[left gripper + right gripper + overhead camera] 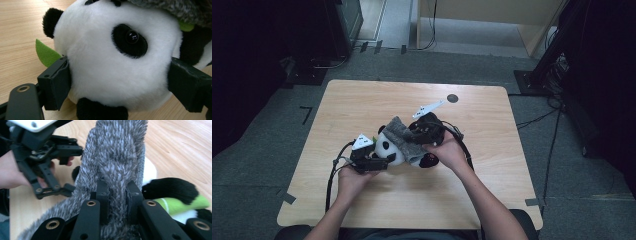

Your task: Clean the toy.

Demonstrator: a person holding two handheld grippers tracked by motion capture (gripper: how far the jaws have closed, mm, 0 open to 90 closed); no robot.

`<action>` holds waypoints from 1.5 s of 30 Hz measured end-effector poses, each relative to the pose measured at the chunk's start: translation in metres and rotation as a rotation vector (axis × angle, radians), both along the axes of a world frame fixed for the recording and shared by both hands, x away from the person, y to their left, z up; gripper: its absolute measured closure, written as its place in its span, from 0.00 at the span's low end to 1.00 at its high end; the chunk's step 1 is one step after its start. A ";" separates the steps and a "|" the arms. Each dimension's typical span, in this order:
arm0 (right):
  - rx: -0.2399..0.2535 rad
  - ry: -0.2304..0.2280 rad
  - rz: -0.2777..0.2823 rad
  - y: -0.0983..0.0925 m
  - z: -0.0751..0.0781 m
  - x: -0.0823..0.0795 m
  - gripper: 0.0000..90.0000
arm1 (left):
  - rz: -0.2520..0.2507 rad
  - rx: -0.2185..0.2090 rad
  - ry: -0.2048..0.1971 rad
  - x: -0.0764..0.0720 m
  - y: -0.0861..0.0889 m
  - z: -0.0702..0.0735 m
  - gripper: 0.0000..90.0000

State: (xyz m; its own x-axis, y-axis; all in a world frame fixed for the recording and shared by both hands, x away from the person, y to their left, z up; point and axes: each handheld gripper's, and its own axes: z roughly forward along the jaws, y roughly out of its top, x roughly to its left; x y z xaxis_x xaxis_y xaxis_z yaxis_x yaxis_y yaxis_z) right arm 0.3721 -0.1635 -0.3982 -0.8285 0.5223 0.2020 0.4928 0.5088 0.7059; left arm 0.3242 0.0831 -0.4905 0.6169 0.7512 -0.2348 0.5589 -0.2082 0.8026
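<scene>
A black-and-white panda plush (388,147) lies at the middle of the wooden table (362,100). My left gripper (381,161) comes from the near left, and its wide-set jaws press on both sides of the panda's white head (117,57). A green felt leaf (45,53) sticks out beside the left jaw. A grey fuzzy cloth (404,134) drapes over the top of the panda. My right gripper (419,132) is shut on a fold of that grey cloth (117,152), jaws close together. Behind the cloth in the right gripper view are the left gripper (50,157) and a black panda limb (170,188).
A small dark round disc (452,98) lies near the table's far edge. Black cables trail from both grippers toward the near edge. Dark stands and loose cables (542,117) surround the table on the grey floor.
</scene>
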 end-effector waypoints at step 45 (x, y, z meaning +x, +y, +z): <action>0.015 -0.051 -0.125 -0.057 0.010 0.003 0.87 | -0.009 -0.004 0.013 0.002 0.001 0.001 0.15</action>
State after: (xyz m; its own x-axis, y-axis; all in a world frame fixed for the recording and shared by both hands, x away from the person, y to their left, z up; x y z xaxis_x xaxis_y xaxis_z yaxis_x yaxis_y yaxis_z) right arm 0.3751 -0.2203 -0.3878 -0.7665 0.6193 0.1701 0.5152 0.4349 0.7385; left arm 0.3258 0.0842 -0.4898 0.6205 0.7447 -0.2457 0.5676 -0.2104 0.7959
